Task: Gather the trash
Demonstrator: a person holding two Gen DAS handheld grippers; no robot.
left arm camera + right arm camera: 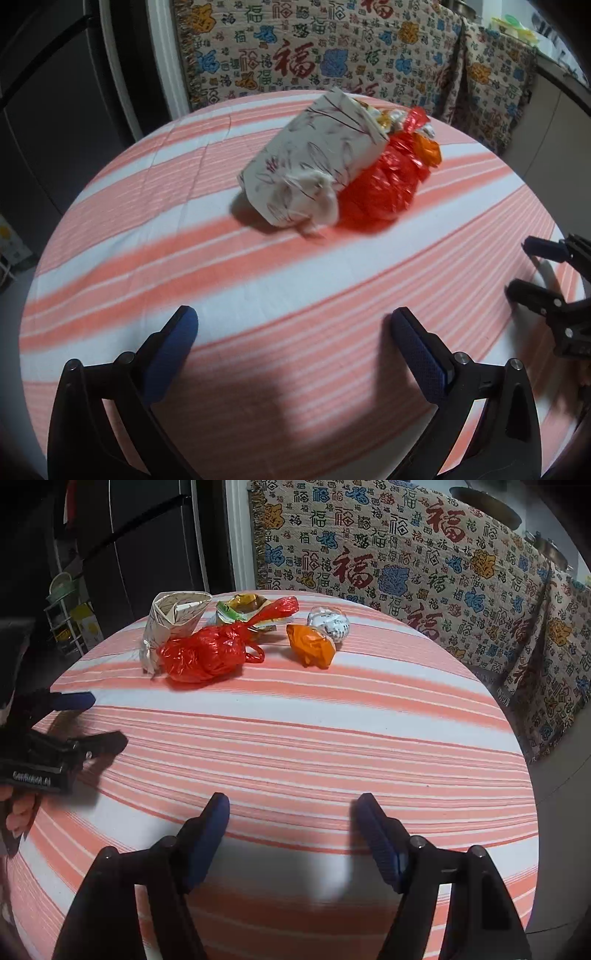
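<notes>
Paper bag (314, 158) tipped sideways; mouth rearward

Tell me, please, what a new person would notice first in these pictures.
First the crumpled red plastic bag, lying against a folded floral-print paper bag at the far side of the round table with the pink-and-white striped cloth. Right of them lie an orange crumpled wrapper and a white printed paper ball.
</notes>
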